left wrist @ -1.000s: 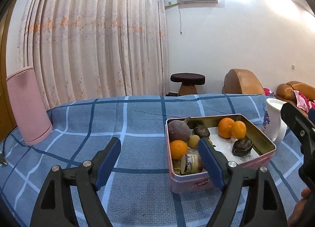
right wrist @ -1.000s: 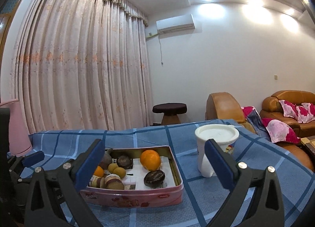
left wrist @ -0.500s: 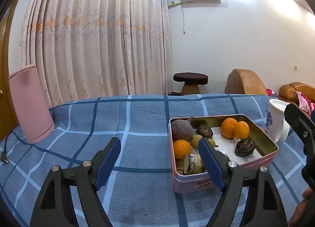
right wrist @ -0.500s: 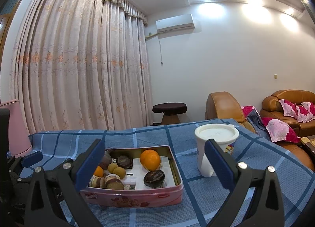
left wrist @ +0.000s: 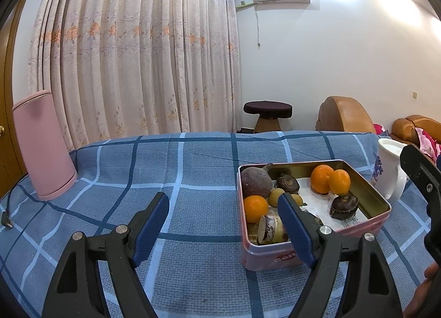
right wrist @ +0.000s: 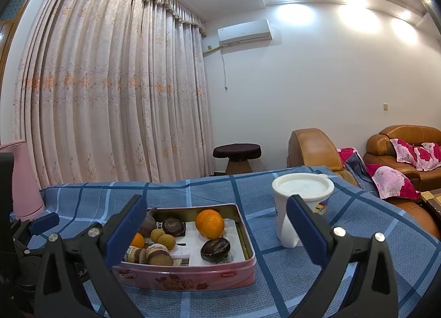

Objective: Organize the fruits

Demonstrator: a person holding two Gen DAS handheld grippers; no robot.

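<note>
Both hand-held grippers stand wide and hold nothing: the left hand-held gripper [left wrist: 223,224] and the right hand-held gripper [right wrist: 216,225]. The pink tin [right wrist: 193,276] with oranges [right wrist: 210,222] rests on the checked worktop [left wrist: 165,169]; a white cup [right wrist: 300,207] is at its 3 o'clock.

Pink rectangular metal tin [left wrist: 271,258] carries red lettering on its side, partly hidden, legible only as "Gen…"; printed paper inside the tin is too small to read.
</note>
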